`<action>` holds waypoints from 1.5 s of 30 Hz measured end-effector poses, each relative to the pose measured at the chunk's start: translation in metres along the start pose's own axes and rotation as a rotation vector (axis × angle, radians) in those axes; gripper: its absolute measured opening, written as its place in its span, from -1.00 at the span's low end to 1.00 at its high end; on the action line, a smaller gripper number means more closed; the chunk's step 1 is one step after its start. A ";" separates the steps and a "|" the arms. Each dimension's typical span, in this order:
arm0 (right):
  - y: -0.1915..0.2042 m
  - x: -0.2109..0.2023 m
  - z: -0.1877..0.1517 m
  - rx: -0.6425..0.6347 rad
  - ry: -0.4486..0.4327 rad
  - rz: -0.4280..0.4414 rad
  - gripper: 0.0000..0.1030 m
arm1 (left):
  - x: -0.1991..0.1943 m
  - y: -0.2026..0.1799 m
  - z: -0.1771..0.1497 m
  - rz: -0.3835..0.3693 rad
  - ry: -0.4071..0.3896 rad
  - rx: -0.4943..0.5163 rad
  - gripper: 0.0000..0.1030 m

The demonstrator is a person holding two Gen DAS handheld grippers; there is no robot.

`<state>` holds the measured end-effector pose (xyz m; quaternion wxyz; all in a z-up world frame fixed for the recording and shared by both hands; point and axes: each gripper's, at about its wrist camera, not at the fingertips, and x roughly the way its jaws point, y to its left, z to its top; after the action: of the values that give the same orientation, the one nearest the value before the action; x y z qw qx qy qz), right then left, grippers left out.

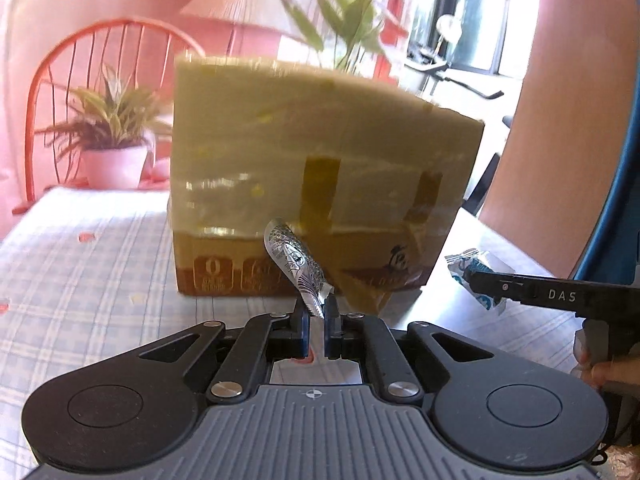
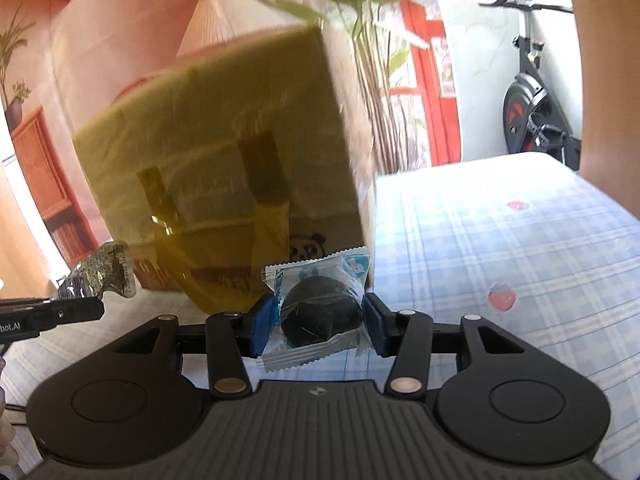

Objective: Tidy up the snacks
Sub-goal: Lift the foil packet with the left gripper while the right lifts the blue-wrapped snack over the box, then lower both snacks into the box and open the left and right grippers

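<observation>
Left gripper: my left gripper [image 1: 316, 312] is nearly closed, its blue pads pinching the serrated end of a silver snack wrapper [image 1: 294, 262] that stands up and curls to the left above the fingers.
Right gripper: my right gripper [image 2: 318, 326] is partly closed on a clear, blue-printed snack packet [image 2: 316, 312] with a dark round biscuit inside; the pads press on its left and right sides.
Cardboard box: a taped cardboard box [image 1: 316, 184] stands on the bench just beyond both grippers, blurred in both views; I cannot see into it.
Bench: the bench [image 2: 500, 240] wears a blue-and-white checked cloth with small pink strawberry prints.
Snacks: both are held off the cloth, near the box's lower front face, the silver one to the left of the blue one.
Far side: a potted plant [image 1: 112, 136] sits at the far left, before a red chair [image 1: 80, 80].
</observation>
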<state>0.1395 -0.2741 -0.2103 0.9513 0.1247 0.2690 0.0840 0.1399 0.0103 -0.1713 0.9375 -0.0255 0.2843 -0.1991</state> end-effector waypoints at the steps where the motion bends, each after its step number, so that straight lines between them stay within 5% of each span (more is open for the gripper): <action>1: 0.000 -0.005 0.003 0.000 -0.012 0.001 -0.03 | -0.004 0.000 0.002 -0.001 -0.012 0.004 -0.86; 15: 0.040 -0.054 0.076 -0.078 -0.194 0.073 -0.03 | -0.052 -0.005 0.068 -0.025 -0.195 0.071 -0.86; 24: 0.068 -0.044 0.144 -0.169 -0.262 0.114 -0.03 | -0.038 -0.013 0.133 -0.047 -0.257 0.137 -0.85; 34: 0.082 0.037 0.194 -0.159 -0.189 0.103 -0.03 | 0.034 -0.001 0.182 -0.006 -0.144 0.200 -0.82; 36: 0.084 0.052 0.196 -0.155 -0.150 0.102 -0.03 | 0.042 -0.003 0.184 0.017 -0.117 0.242 -0.70; 40: 0.087 0.067 0.196 -0.149 -0.102 0.096 0.04 | 0.039 0.001 0.186 0.049 -0.106 0.250 0.37; 45: 0.089 0.056 0.201 -0.170 -0.125 0.084 0.30 | 0.023 0.011 0.198 0.100 -0.118 0.216 0.50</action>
<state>0.2851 -0.2147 -0.0471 0.9691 0.0597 0.1953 0.1386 0.2685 -0.0017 -0.0195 0.9586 0.0784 0.2066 -0.1796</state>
